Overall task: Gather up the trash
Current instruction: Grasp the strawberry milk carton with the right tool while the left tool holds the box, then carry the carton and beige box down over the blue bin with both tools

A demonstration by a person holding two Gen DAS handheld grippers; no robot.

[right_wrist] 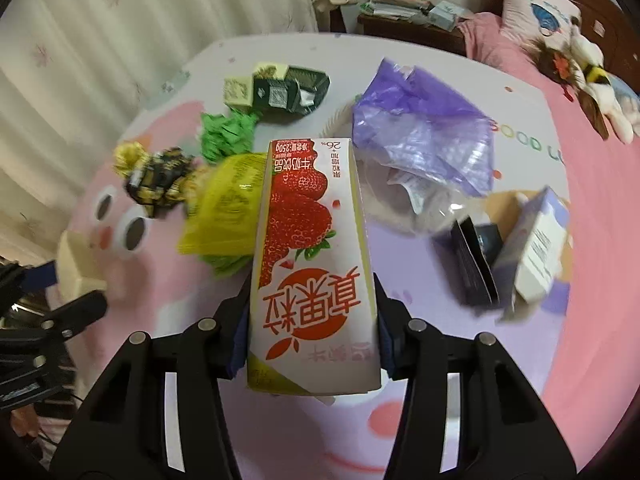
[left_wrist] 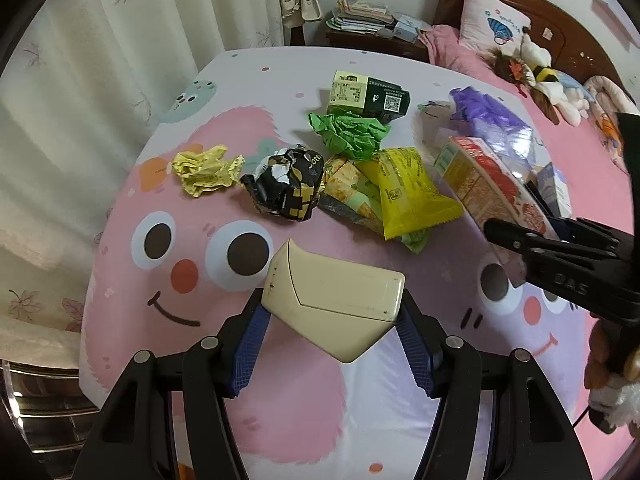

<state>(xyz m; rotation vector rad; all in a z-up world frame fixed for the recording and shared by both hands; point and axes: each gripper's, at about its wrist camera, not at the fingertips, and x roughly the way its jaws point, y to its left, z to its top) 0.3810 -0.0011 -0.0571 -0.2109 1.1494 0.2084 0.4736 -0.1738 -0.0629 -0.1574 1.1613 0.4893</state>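
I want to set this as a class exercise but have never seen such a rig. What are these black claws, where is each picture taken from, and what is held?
No robot: a person holds two hand grippers, each with a fisheye camera looking along its fingers. The left camera shows the left gripper clamping a cream box. The right camera shows the right gripper clamping a strawberry milk carton. Below, on a cartoon bedsheet, lie wrappers, a green paper ball and a purple bag.

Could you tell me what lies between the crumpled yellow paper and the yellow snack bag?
In the left wrist view, a crumpled black-and-gold wrapper lies between the yellow paper and the yellow snack bag.
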